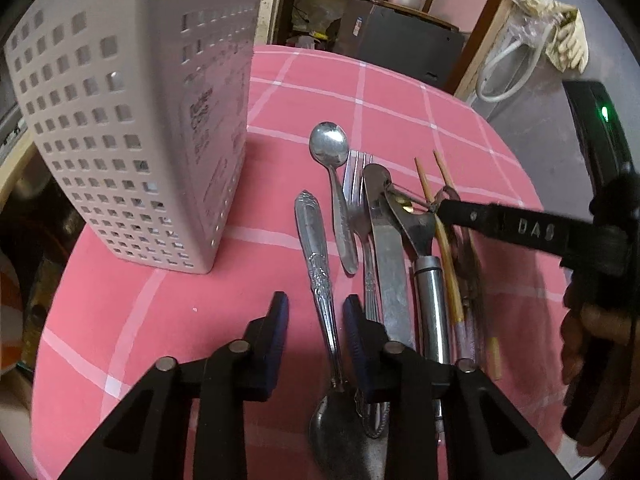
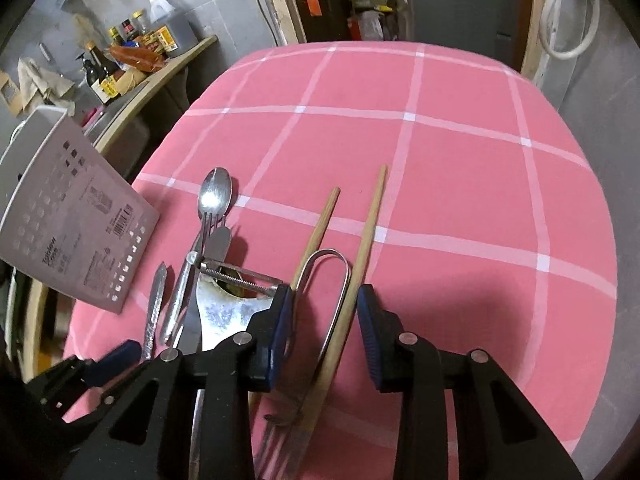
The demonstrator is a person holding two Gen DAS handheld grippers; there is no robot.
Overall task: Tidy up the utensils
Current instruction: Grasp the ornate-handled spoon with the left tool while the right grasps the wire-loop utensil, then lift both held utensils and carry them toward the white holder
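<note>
The left tongs [image 1: 316, 316] are spread wide, straddling the ornate spoon [image 1: 320, 276] on the pink checked cloth [image 1: 400, 104] without gripping it; the white holder [image 1: 132, 128] stands upright ahead and to their left; just to their right lie a small spoon [image 1: 329, 145], a fork [image 1: 358, 184], a knife [image 1: 390, 264] and a peeler [image 1: 430, 292] side by side; the right tongs [image 2: 326, 320] are spread too, around one chopstick [image 2: 370, 224] and a wire loop [image 2: 326, 264], clamping neither; the other chopstick [image 2: 326, 212] lies just left of them.

Ornate spoon [image 1: 320, 276] bowl half hidden beneath left gripper [image 1: 316, 320]; basket [image 2: 72, 216] label print unreadable, top cropped.
</note>
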